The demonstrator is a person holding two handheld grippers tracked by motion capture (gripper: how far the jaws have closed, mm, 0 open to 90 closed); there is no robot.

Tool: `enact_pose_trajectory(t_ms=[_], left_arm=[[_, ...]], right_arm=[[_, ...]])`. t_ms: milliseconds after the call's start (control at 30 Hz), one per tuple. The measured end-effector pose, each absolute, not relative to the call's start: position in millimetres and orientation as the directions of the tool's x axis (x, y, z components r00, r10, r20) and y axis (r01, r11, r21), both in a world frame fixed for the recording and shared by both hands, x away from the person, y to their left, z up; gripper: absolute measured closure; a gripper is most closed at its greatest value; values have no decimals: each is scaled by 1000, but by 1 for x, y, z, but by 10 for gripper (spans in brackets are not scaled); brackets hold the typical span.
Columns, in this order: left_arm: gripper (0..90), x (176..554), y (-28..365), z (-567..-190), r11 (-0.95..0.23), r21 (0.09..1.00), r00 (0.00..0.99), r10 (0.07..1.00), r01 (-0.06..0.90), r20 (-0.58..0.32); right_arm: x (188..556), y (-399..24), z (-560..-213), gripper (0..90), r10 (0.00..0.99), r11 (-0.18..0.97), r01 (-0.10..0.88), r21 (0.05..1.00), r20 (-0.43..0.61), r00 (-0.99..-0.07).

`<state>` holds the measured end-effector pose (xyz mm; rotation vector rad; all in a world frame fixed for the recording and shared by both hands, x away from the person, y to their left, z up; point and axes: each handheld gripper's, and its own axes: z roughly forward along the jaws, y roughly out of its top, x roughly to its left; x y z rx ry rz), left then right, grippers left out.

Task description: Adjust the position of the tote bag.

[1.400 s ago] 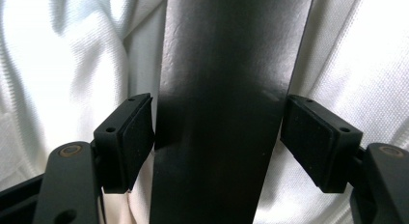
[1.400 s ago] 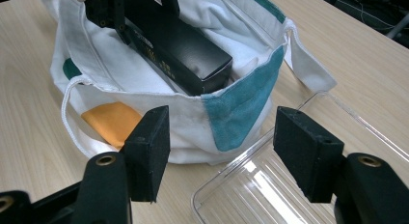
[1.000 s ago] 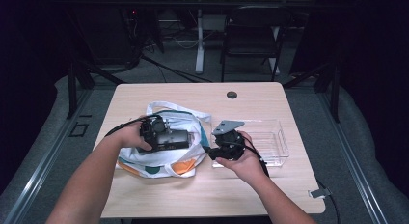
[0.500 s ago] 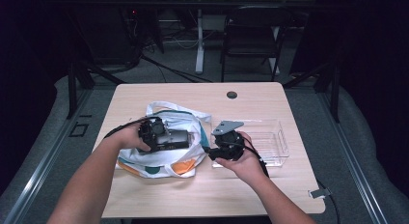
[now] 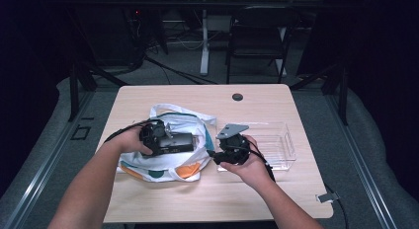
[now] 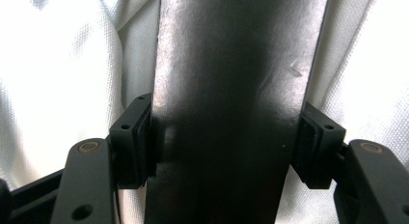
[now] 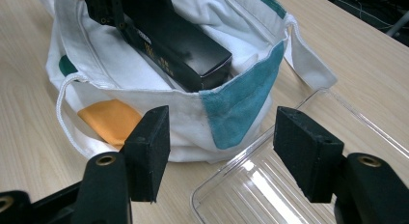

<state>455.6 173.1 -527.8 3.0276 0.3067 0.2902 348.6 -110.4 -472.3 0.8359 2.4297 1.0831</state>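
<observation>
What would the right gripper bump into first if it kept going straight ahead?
Probably the white bag. The right gripper has open jaws that point at the bag's near side, by its teal patch. The clear tray lies lower, under the jaws, though depth is hard to judge.

gold print on black box, unreadable

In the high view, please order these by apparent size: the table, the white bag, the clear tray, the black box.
1. table
2. white bag
3. clear tray, somewhat smaller than the bag
4. black box, partly hidden by the left gripper
</observation>
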Motion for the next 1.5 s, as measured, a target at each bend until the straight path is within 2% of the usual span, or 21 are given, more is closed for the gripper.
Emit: enact_pose_trajectory(t_ms=[467, 800, 1500], left_arm=[[336, 458, 174, -533, -972, 112, 961, 224, 207, 164], [409, 456, 176, -530, -974, 115, 964, 213, 196, 162], [429, 448, 184, -521, -976, 105, 960, 207, 190, 187]], right_arm=[[348, -110, -474, 378, 641, 536, 373, 757, -78, -763], [348, -110, -474, 378, 646, 535, 378, 756, -78, -759], [349, -108, -475, 378, 646, 534, 377, 756, -78, -759]])
